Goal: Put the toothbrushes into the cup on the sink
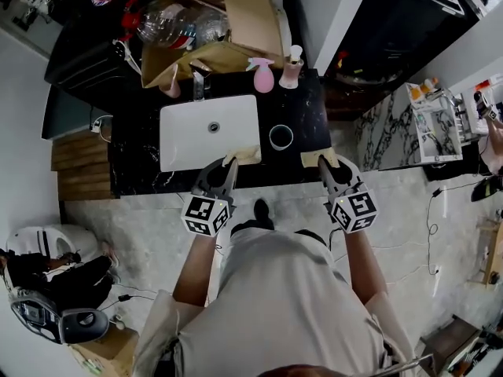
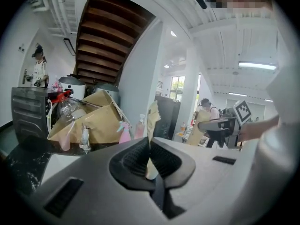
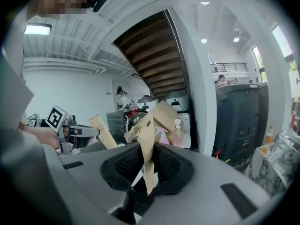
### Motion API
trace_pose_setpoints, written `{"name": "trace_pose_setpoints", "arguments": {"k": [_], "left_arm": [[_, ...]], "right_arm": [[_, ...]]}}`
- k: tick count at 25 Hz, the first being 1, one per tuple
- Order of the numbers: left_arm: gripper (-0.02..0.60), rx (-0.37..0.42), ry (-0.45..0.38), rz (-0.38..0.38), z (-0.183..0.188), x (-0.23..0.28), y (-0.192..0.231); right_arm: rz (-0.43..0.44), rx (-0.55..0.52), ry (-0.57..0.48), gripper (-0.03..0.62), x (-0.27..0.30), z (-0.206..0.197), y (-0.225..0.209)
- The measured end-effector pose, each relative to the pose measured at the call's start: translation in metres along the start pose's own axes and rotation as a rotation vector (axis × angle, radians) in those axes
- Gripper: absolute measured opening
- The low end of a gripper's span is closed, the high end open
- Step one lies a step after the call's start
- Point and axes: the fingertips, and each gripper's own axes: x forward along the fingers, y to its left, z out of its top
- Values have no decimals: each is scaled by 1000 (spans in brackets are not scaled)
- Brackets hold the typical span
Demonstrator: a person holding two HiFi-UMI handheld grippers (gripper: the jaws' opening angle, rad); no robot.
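Observation:
A dark round cup (image 1: 280, 137) stands on the black counter, just right of the white sink (image 1: 177, 144). My left gripper (image 1: 230, 163) hovers over the sink's front right corner, shut on a cream paper toothbrush packet (image 1: 245, 155). In the left gripper view that packet (image 2: 152, 118) sticks up between the closed pads (image 2: 136, 156). My right gripper (image 1: 324, 165) is near the counter's front edge, right of the cup, shut on a tan toothbrush packet (image 1: 317, 158). In the right gripper view this packet (image 3: 146, 144) stands pinched between the jaws.
At the back of the counter (image 1: 137, 151) stand a faucet (image 1: 198, 82), a pink spray bottle (image 1: 262, 75) and a soap dispenser (image 1: 292, 66). Behind them is an open cardboard box (image 1: 236, 22) with plastic bottles. The person's body fills the space in front of the counter.

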Motion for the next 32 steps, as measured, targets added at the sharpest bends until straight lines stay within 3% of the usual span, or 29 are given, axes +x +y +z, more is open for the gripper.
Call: {"name": "trace_pose_setpoints", "arguments": {"k": [8, 14, 32], "left_arm": [[9, -12, 24, -42, 1, 29, 21], [9, -24, 37, -33, 1, 39, 25], [9, -78, 7, 151, 5, 53, 9]], "right_arm": [[-49, 10, 10, 74, 22, 3, -11], [-36, 12, 18, 74, 31, 5, -20], [141, -41, 15, 74, 57, 25, -55]]}}
